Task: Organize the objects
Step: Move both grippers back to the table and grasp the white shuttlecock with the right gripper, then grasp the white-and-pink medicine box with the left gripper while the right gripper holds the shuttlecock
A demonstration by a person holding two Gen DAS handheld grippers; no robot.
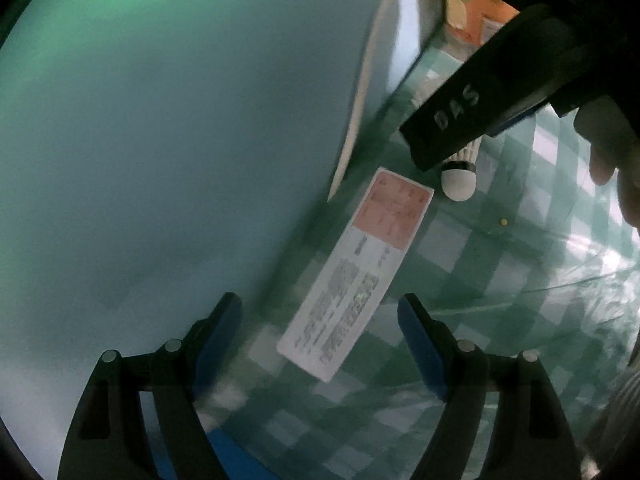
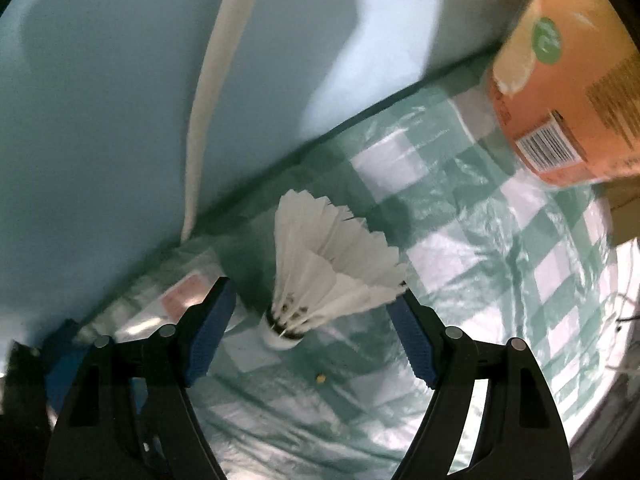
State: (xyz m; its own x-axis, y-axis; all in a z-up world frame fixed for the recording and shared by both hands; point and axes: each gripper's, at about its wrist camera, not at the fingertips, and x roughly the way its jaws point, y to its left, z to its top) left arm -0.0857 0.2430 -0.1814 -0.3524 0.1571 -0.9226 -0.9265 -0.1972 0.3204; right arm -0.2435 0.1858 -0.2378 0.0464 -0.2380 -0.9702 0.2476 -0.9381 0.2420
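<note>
A white feather shuttlecock (image 2: 320, 268) lies on the green-and-white checked tablecloth (image 2: 480, 264), cork end toward the camera, between the open fingers of my right gripper (image 2: 316, 300); the pads stand apart from it. In the left wrist view its cork (image 1: 459, 181) shows under the right gripper's black body (image 1: 480, 92). My left gripper (image 1: 320, 312) is open and empty, above a white card with a red top (image 1: 356, 272) lying flat on the cloth.
An orange package with a barcode (image 2: 568, 80) stands at the back right, also in the left wrist view (image 1: 476, 12). A pale blue wall (image 1: 180, 140) with a white strip (image 2: 216, 92) borders the table. A small yellow crumb (image 2: 320, 379) lies on the cloth.
</note>
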